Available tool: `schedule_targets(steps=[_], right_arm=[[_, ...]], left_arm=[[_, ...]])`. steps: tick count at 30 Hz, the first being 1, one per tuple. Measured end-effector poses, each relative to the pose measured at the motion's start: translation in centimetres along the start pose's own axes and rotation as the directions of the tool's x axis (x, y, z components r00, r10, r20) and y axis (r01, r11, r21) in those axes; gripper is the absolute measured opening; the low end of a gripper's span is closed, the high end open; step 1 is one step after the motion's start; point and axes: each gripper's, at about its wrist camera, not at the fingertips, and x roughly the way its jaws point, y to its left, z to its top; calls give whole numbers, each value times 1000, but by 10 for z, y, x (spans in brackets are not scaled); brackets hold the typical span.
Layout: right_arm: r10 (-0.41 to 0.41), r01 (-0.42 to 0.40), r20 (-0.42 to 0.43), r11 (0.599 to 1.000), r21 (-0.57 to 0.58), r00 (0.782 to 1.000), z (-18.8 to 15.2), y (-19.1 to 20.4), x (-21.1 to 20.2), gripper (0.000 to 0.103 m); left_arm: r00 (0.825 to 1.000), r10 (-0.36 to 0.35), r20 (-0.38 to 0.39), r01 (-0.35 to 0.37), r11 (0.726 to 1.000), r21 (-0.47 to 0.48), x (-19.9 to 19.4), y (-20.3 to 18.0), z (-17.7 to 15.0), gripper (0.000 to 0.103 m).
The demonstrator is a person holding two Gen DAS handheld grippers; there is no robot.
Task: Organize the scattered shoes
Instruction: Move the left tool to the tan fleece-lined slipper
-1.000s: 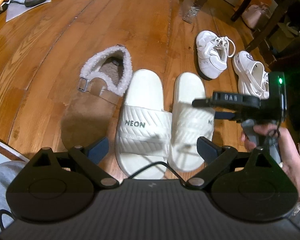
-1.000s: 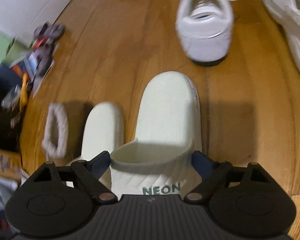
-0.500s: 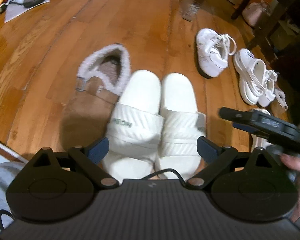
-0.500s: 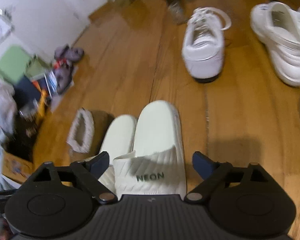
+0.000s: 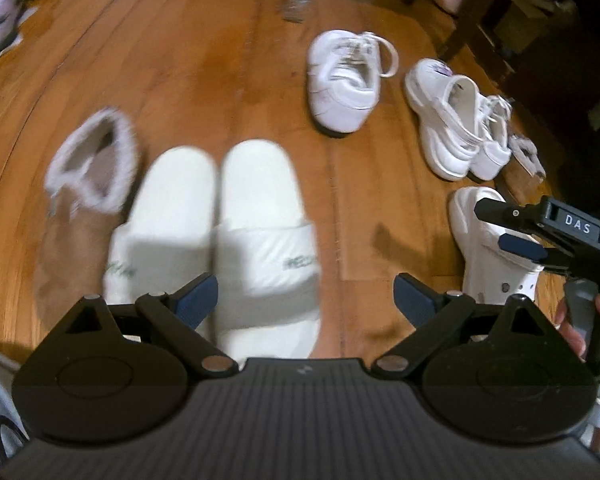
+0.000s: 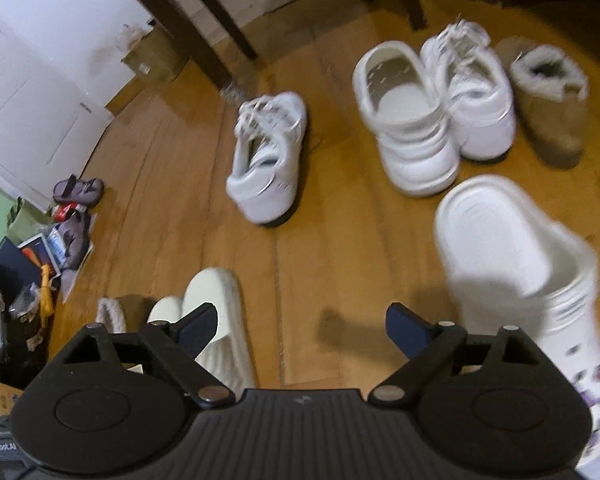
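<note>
Looking down from the left wrist: left gripper (image 5: 305,294) spread wide and empty above the wood floor (image 5: 180,64). Beneath its fingers, two white slides (image 5: 220,216) set side by side and touching, blurred green lettering on the straps. Just left of them, touching the left slide, a tan fleece-lined slipper (image 5: 82,204). Farther off to the right, a white sneaker (image 5: 346,84) alone; beyond it a white clog (image 5: 444,120) pressed against a second white sneaker (image 5: 494,136). Nearer, at the right edge, another white clog (image 5: 480,240), partly covered by the right gripper (image 5: 516,232) held in a hand (image 5: 580,320); jaws edge-on here, gap hard to judge.

Looking down from the right wrist: right gripper (image 6: 302,324) parted wide, nothing between the pads, only bare floor. Slides (image 6: 216,300) low at left behind the left finger. Blurred white clog (image 6: 516,264) just right of the right finger, not touching it. Farther off, lone sneaker (image 6: 268,160) at centre; clog (image 6: 404,120), sneaker (image 6: 476,96) and a second tan slipper (image 6: 548,104) packed in a row at upper right. Clutter of papers (image 6: 48,252) and small sandals (image 6: 78,192) by the white wall at left.
</note>
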Motion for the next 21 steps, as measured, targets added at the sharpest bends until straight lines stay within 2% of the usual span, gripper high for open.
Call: schedule_targets(steps=[6, 12, 15, 21], right_arm=[[-106, 111, 85, 992, -61, 991, 6, -26, -35, 92], [-198, 221, 183, 969, -113, 963, 26, -57, -76, 88], [-211, 235, 204, 967, -100, 956, 39, -74, -87, 88], [-242, 246, 194, 969, 3, 951, 72, -143, -92, 88]], left_arm=[[1000, -16, 14, 14, 986, 167, 10, -76, 16, 95], [997, -64, 52, 44, 946, 322, 17, -162, 29, 95], [994, -90, 54, 64, 928, 367, 33, -201, 42, 95], [989, -146, 35, 118, 898, 425, 80, -257, 72, 96]])
